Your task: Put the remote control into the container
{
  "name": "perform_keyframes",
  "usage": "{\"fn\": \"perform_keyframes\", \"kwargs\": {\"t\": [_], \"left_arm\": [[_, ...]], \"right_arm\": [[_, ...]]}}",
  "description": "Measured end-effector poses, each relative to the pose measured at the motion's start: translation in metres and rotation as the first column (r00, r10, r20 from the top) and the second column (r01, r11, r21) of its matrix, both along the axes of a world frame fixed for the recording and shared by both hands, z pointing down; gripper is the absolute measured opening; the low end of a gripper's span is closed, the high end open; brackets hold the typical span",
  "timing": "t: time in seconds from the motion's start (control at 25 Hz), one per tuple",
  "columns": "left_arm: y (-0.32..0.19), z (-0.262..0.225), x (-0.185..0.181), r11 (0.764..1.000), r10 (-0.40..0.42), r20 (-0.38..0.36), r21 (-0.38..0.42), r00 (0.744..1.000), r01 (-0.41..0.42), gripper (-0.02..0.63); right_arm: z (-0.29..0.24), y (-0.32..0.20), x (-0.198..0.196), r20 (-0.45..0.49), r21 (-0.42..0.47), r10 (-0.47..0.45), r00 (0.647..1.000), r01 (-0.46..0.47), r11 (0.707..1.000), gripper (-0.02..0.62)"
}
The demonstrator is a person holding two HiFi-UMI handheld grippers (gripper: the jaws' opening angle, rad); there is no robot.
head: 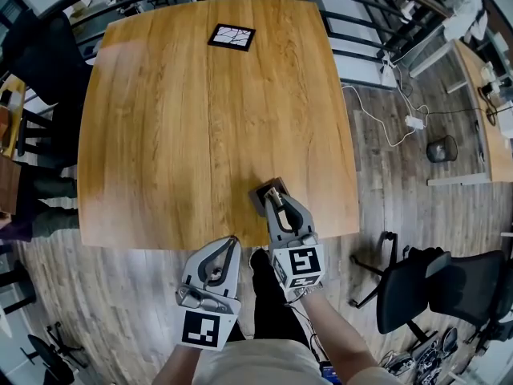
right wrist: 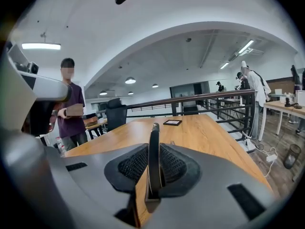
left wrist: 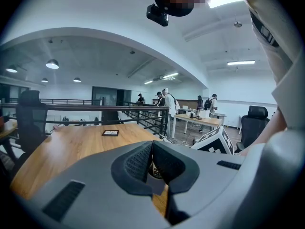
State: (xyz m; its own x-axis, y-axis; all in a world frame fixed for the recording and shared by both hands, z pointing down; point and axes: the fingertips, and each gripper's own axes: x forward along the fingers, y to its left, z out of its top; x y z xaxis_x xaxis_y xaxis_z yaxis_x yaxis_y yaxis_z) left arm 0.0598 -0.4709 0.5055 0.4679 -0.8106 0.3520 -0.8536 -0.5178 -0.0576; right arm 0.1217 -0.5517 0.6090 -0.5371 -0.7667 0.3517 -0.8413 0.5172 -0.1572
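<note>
Remote control (right wrist: 153, 142) - a thin black slab with a rounded tip - stands on edge, pinched between the ribbed black pads of the right gripper (right wrist: 153, 166). That gripper (head: 276, 201) reaches over a small dark square container (head: 258, 195) at the near edge of the wooden table (head: 200, 135). The container's inside is covered, so I cannot tell whether the remote touches it. The left gripper (left wrist: 152, 151) hangs just off the near edge, its jaws pressed together on nothing. A flat black tile (head: 232, 36) with white lines lies at the far edge.
</note>
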Motion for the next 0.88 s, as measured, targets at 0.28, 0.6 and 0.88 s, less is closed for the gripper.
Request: {"fn": "perform_keyframes", "kwargs": {"t": [0.28,0.6,0.88], "left_arm": [[0.004,-0.003,0.002,1.0,0.01,0.0,0.009,1.0,-0.01,0.012],[0.012,-0.018,-0.007,0.999,-0.031,-0.05,0.027,0.998,0.032,0.012],[0.022,-0.035,-0.014,0.996,-0.074,-0.123,0.042,0.99,0.079,0.012]], "right_arm": [[0.001,0.002,0.0,0.0,-0.021,0.015,1.0,-0.015,1.0,0.083],[-0.013,0.008,0.0,0.004,-0.012,0.027,1.0,-0.027,1.0,0.083],[-0.037,0.011,0.006,-0.015,0.049,0.053,0.998,-0.052,0.997,0.083]]}}
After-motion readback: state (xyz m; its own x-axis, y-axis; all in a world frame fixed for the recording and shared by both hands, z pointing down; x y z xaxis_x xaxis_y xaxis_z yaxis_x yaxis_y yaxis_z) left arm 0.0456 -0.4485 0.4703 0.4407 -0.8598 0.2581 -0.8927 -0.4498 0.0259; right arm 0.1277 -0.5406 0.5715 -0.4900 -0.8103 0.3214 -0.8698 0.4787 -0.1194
